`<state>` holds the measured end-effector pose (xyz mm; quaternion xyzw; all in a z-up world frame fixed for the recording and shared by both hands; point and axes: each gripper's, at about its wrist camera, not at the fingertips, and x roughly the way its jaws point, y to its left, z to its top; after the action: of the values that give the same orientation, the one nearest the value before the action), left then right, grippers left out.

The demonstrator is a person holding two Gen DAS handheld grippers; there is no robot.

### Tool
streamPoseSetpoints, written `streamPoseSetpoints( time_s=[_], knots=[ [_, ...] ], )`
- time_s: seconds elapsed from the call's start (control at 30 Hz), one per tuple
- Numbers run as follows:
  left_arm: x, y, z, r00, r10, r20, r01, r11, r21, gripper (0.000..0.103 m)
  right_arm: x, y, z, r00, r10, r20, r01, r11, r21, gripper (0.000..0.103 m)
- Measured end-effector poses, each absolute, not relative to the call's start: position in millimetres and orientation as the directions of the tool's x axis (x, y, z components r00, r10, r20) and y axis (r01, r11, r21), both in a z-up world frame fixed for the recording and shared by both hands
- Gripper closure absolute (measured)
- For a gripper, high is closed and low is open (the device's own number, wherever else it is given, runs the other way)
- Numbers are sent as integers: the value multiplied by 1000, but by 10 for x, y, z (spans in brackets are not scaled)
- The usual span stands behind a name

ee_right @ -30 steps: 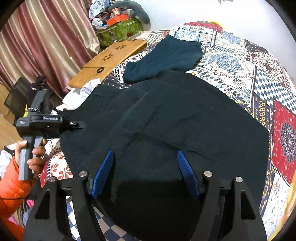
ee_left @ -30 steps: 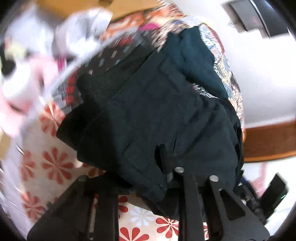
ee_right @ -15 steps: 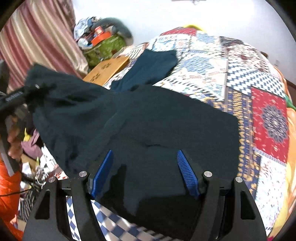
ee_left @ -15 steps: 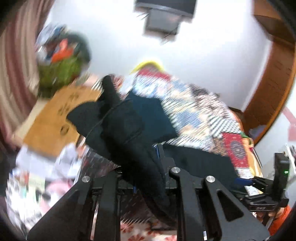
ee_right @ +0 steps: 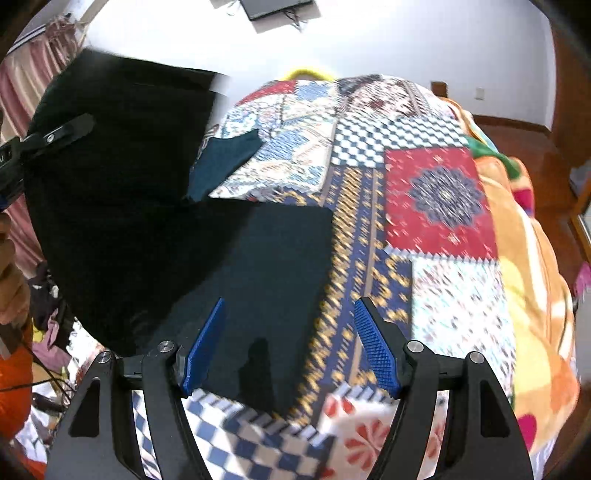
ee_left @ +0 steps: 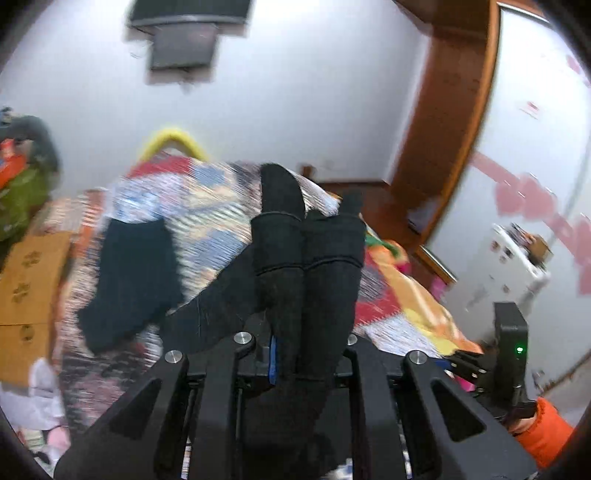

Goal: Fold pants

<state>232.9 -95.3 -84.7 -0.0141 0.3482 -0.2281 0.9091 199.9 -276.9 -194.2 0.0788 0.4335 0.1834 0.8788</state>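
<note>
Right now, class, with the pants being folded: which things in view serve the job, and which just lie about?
Job:
black pants
left gripper, jaws shut on them
right gripper, jaws open
patchwork quilt

Lying about:
dark teal garment
wooden board
orange blanket
wall screen

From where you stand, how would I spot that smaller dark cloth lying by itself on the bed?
Find the patchwork quilt covering the bed. Toward its far left side, a small teal cloth lies flat. Unlike the big black pants lifted in the left tongs, it is bluer, smaller and nothing holds it.
</note>
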Motion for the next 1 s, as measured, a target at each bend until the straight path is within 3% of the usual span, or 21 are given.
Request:
streamPoseSetpoints(
  time_s=[0.2, 0.4, 0.5, 0.57, 0.7, 0.77, 0.93, 1.0],
  knots=[
    [2274, -1534, -1409, 486, -450, -749, 524, 836, -162, 89, 1864, -2980, -2096, 541, 360, -760, -209, 933, 293, 35],
    [2043, -1778, -1752, 441, -356, -824, 620, 785, -7, 83, 1727, -3034, -2154, 533, 340, -775, -195, 941, 278, 35],
    [1949, -1764, -1832, 424, -330, -843, 634, 773, 16, 65, 1660, -2993, -2161, 534, 346, -772, -210, 938, 275, 35],
    [1931, -1728, -1783, 429, -329, -842, 624, 782, 12, 35, 1629, -2969, -2162, 535, 348, -770, -216, 937, 274, 35],
    [1947, -1606, -1554, 465, -345, -815, 600, 800, 4, 31, 1607, -2906, -2160, 531, 350, -772, -223, 936, 271, 35],
    [2017, -1491, -1415, 479, -357, -802, 580, 815, -17, 18, 1601, -2877, -2147, 529, 352, -772, -229, 935, 270, 35],
    [2301, -1096, -1100, 558, -363, -747, 491, 869, -56, 13, 1619, -2821, -2125, 524, 359, -773, -235, 933, 274, 35],
    [2459, -935, -1042, 594, -337, -731, 444, 895, -52, 7, 1635, -2818, -2131, 523, 365, -770, -234, 930, 282, 35]
  ],
)
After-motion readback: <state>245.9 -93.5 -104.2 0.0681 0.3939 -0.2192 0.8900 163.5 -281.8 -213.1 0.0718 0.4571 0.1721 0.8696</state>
